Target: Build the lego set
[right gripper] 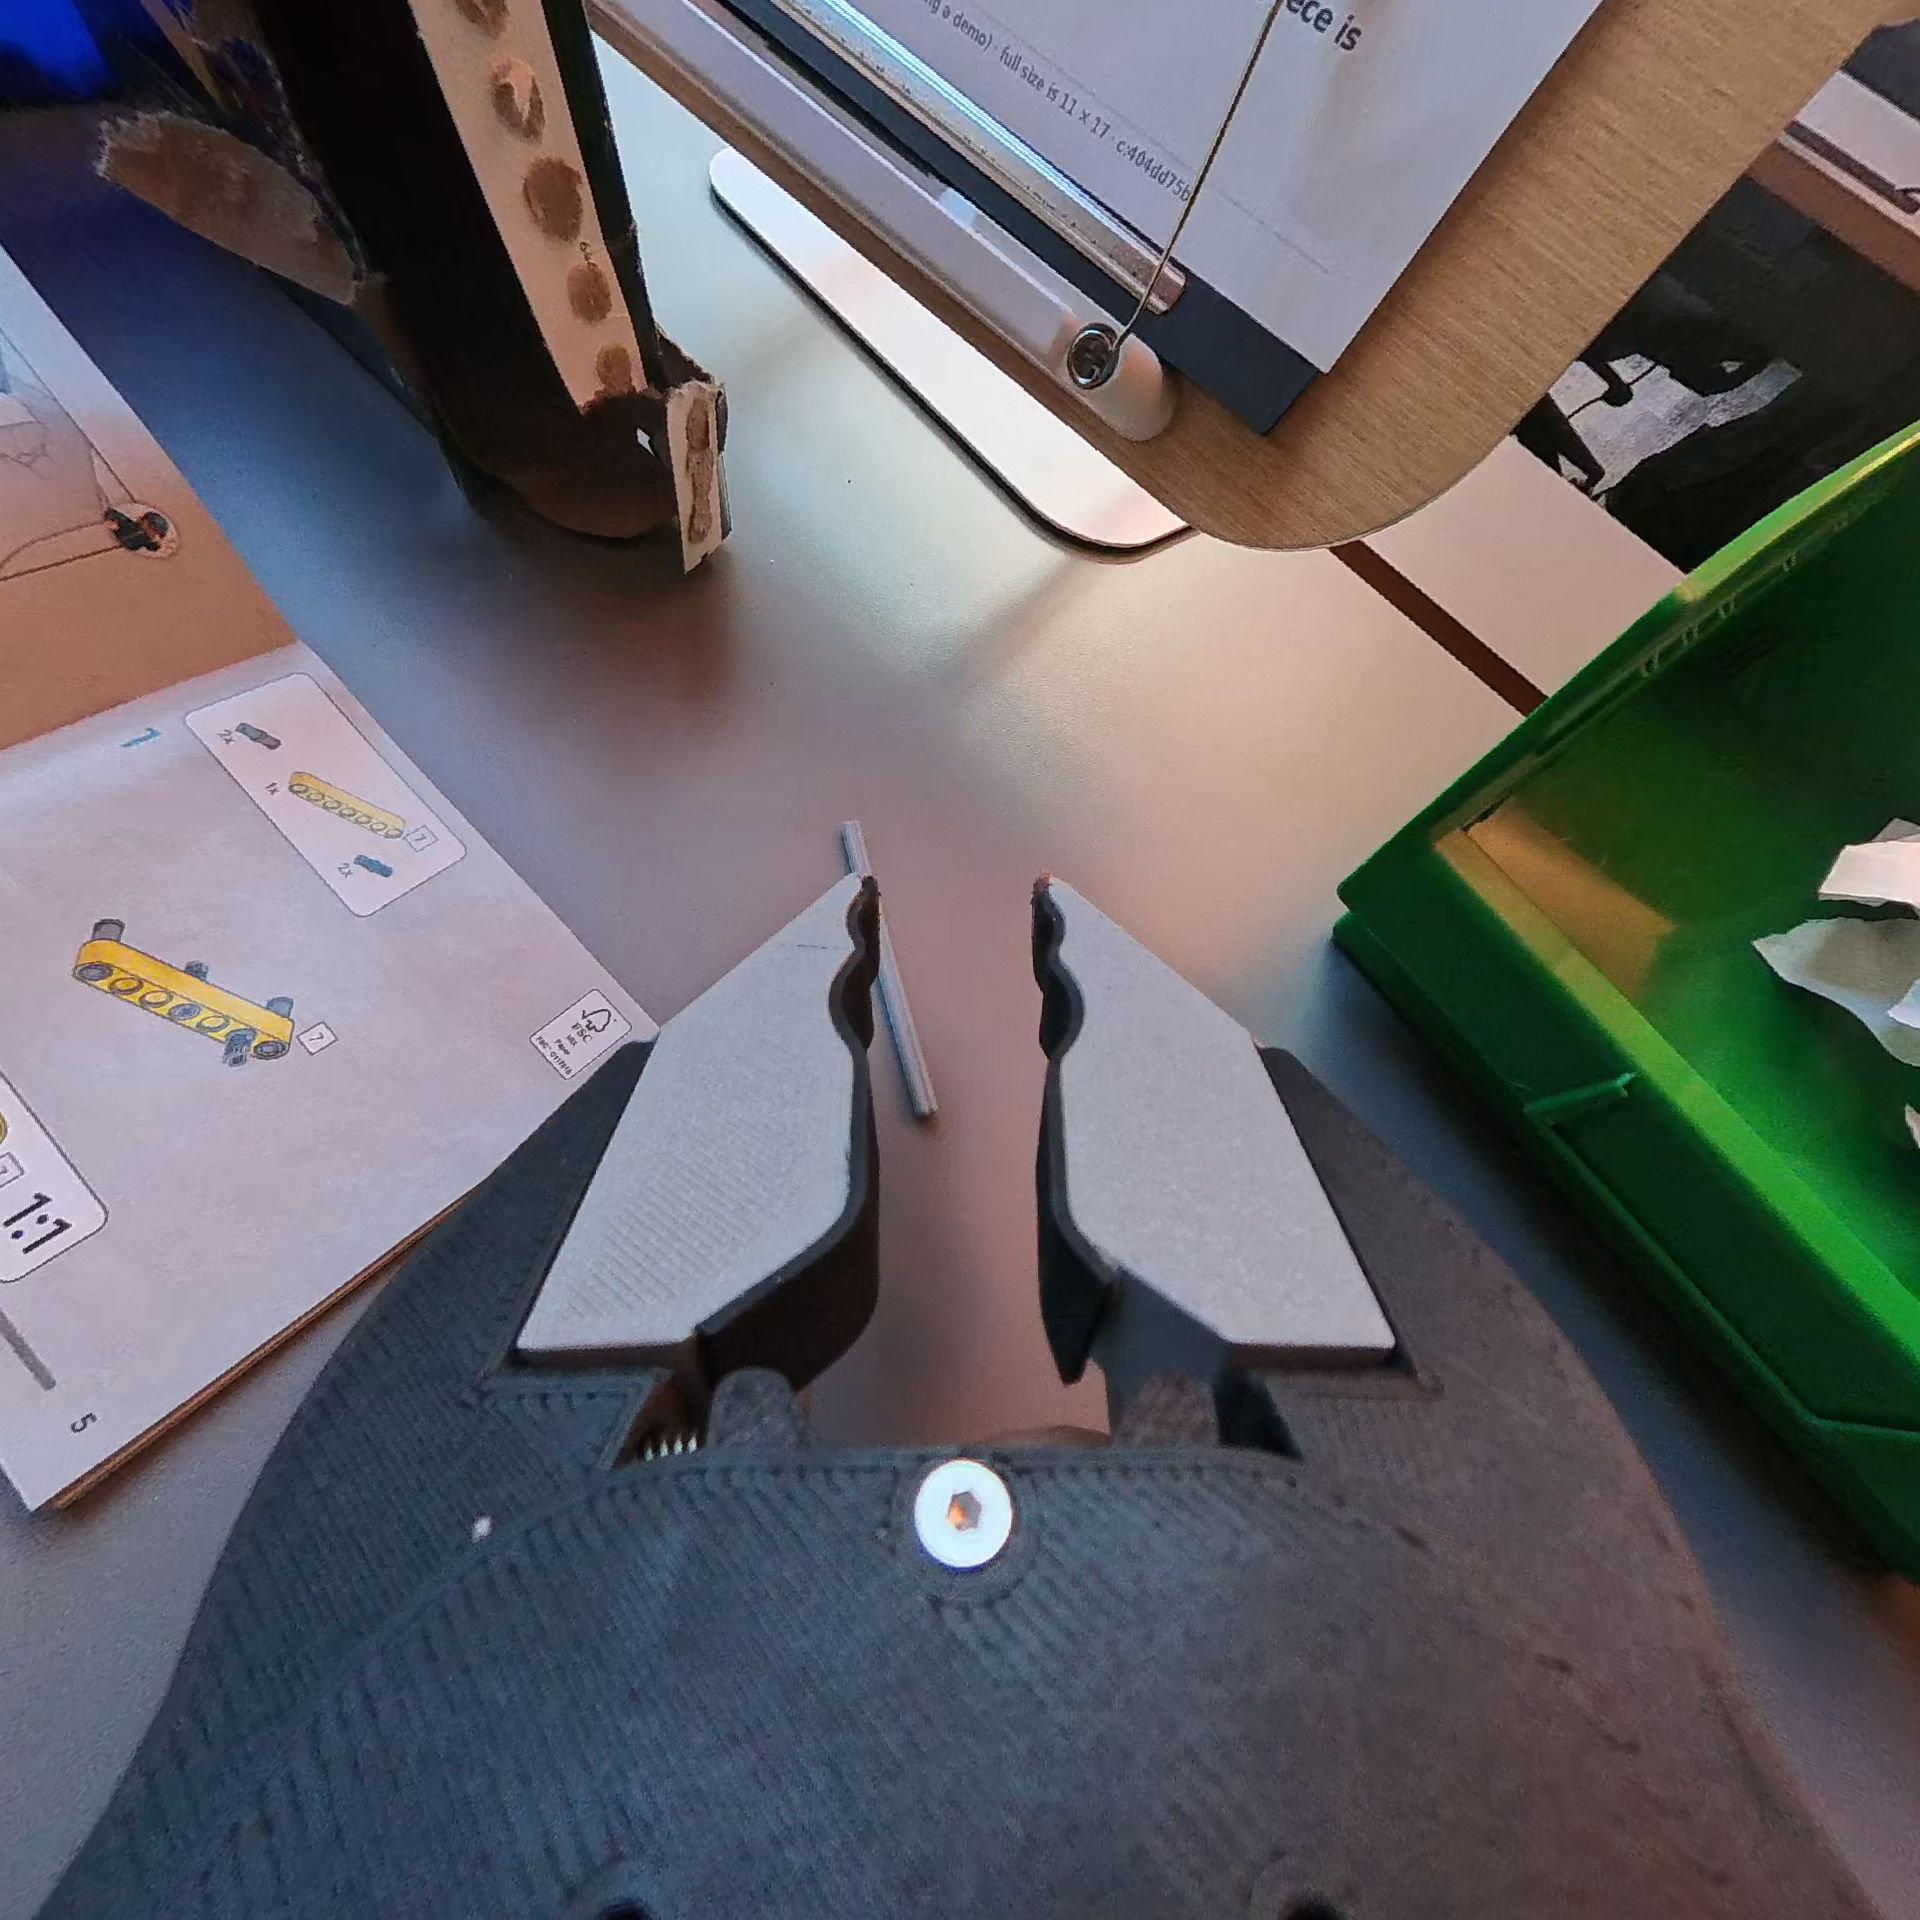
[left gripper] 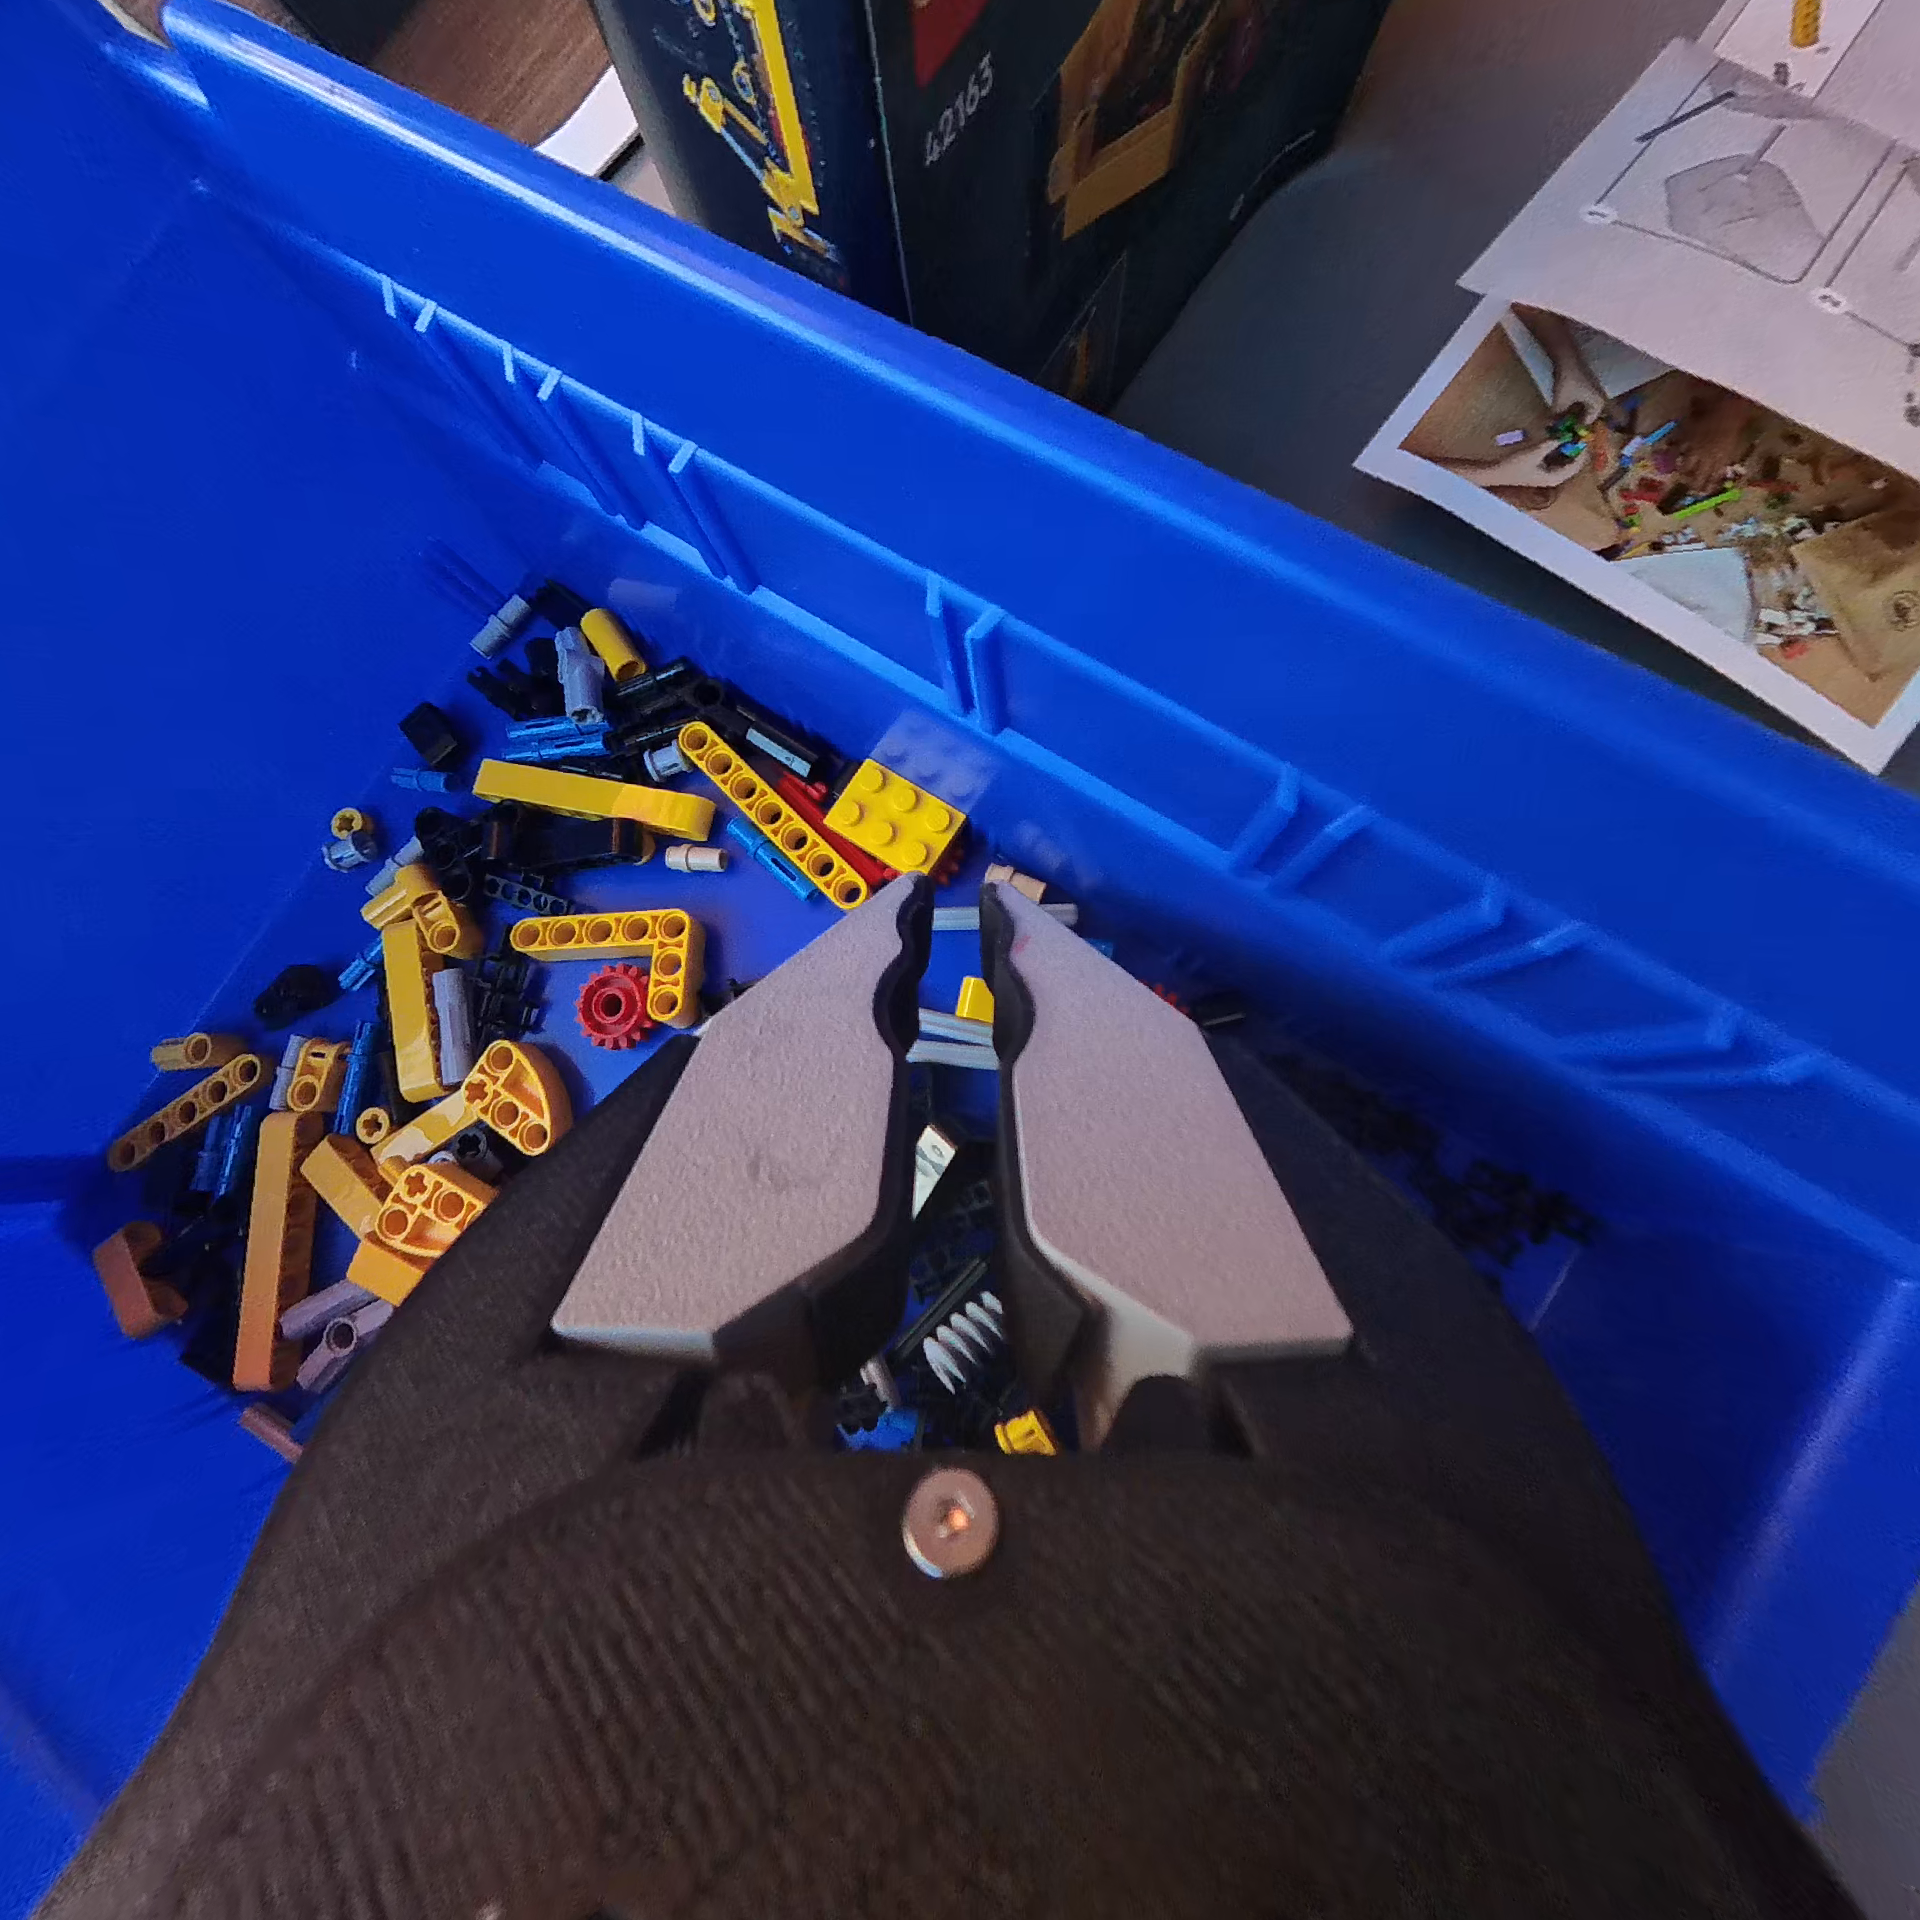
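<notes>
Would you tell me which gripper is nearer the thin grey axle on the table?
Right. The right gripper straddles the grey axle; the left gripper is over the blue bin.

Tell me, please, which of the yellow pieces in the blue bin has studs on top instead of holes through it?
The yellow brick against the blue bin wall, just beyond the left gripper. It alone is blocky with round studs; the other yellow pieces are beams with holes.
</notes>
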Demonstrator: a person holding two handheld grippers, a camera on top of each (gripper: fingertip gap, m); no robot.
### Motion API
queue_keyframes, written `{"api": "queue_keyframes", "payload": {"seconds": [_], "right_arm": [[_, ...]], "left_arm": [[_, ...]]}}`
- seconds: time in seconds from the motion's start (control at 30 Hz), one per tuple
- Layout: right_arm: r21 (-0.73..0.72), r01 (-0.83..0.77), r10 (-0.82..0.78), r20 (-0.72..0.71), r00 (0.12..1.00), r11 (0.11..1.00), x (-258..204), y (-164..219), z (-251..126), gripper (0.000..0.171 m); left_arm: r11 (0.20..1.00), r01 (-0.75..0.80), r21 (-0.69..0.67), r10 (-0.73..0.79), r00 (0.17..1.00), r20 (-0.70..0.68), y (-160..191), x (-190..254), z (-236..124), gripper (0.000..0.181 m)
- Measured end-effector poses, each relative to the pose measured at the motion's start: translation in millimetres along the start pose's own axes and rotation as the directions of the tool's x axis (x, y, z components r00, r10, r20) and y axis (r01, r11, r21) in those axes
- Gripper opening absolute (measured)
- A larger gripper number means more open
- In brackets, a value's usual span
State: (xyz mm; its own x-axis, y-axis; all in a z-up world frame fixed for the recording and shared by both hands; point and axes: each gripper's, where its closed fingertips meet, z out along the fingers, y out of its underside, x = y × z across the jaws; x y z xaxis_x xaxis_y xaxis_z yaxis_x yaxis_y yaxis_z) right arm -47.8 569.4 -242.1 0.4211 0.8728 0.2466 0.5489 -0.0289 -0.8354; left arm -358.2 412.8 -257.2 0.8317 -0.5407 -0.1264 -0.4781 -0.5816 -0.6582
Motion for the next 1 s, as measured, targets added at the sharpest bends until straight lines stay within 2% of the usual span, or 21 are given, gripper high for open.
{"api": "queue_keyframes", "payload": {"seconds": [0.67, 0.87, 1.0], "right_arm": [[0.001, 0.007, -0.007, -0.007, 1.0, 1.0, 0, 0, 0, 0.026], [0.003, 0.008, -0.008, -0.006, 1.0, 1.0, 0, -1, -1, 0.026], [0.003, 0.009, -0.009, -0.007, 1.0, 1.0, 0, -1, -1, 0.026]], "left_arm": [[1.0, -0.007, 0.0, 0.007, 1.0, -0.002, 0, 1, 0, 0.006], [0.997, 0.066, 0.051, -0.065, 0.998, -0.023, -6, -4, -5, 0.008], [0.991, 0.095, 0.093, -0.096, 0.995, 0.01, -11, -13, -11, 0.007]]}}
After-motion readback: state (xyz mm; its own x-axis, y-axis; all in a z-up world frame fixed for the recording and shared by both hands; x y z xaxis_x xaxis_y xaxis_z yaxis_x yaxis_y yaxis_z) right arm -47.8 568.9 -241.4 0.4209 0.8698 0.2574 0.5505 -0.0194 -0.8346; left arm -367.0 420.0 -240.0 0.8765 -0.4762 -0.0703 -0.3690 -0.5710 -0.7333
